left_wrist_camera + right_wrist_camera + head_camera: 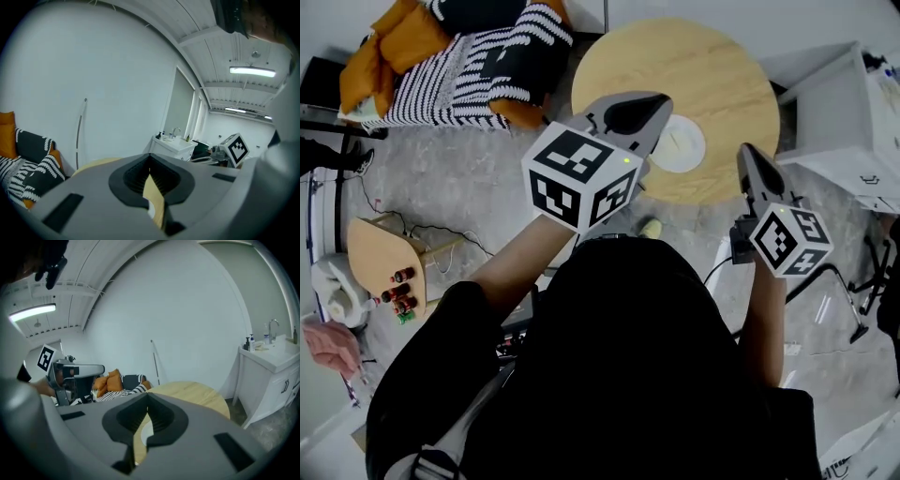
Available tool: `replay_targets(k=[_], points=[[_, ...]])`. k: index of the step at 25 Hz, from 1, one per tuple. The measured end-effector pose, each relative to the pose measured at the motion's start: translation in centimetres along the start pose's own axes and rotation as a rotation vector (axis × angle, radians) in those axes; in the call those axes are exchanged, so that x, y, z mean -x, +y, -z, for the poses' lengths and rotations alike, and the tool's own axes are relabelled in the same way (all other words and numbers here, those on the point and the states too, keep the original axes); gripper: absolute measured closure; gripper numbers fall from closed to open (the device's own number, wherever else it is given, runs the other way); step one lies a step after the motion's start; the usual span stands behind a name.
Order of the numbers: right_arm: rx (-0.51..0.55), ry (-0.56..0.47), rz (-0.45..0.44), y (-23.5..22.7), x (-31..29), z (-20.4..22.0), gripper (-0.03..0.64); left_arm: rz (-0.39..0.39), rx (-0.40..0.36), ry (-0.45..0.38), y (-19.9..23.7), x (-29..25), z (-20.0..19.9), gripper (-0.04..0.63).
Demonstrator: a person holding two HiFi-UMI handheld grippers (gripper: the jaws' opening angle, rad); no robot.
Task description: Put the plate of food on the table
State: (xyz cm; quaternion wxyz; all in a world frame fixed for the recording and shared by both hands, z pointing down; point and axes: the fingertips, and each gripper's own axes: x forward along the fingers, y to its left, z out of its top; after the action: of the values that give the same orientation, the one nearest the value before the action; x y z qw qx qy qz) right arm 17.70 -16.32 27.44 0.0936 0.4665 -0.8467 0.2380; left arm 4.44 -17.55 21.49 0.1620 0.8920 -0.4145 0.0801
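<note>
A white plate (680, 145) lies on the near side of the round wooden table (712, 66); whether there is food on it I cannot tell. My left gripper (661, 103) is raised in front of the table's near-left edge, its jaws shut with nothing between them. The right gripper (746, 152) hangs over the table's near-right edge, to the right of the plate, also shut and holding nothing. In the right gripper view (147, 399) a sliver of the plate (146, 431) and of the table (197, 392) shows past the closed jaws. The left gripper view (150, 161) looks over the table (98, 164).
A sofa with striped and orange cushions (469, 56) stands at the far left. A white sink cabinet (853, 122) is to the right of the table. A small wooden side table (380, 258) with bottles stands at the left, with cables on the floor beside it.
</note>
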Motion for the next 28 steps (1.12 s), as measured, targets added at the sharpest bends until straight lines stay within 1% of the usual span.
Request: replay_targets(k=[4,8,12,18,23,28], points=[[-0.035,-0.017,-0.002,-1.0,1.9,0.8,0.607,-0.011,-0.008,-0.028,-1.6,0.6,0.1,0.59],[-0.059,-0.018,0.003,-1.7,2.2,1.9,0.607,-0.02,-0.014,-0.042,-2.2,0.9,0.1,0.589],[-0.064,-0.012,-0.018,-1.0,3.1,2.6,0.607,-0.016,-0.025,-0.03,-3.2,1.4,0.6,0.589],[-0.057,-0.016,-0.028,-0.9,2.7,2.3,0.607,-0.013,-0.034,-0.025,-3.4,1.1,0.4,0.589],[-0.049,-0.025,-0.023,-0.5,2.6,1.7,0.607,0.006,-0.044,-0.019,-3.4,0.7,0.0,0.589],[-0.063,-0.01,-0.021,-0.4,2.6,2.6,0.607,0.012,-0.03,-0.007,-3.5,0.7,0.9,0.589]])
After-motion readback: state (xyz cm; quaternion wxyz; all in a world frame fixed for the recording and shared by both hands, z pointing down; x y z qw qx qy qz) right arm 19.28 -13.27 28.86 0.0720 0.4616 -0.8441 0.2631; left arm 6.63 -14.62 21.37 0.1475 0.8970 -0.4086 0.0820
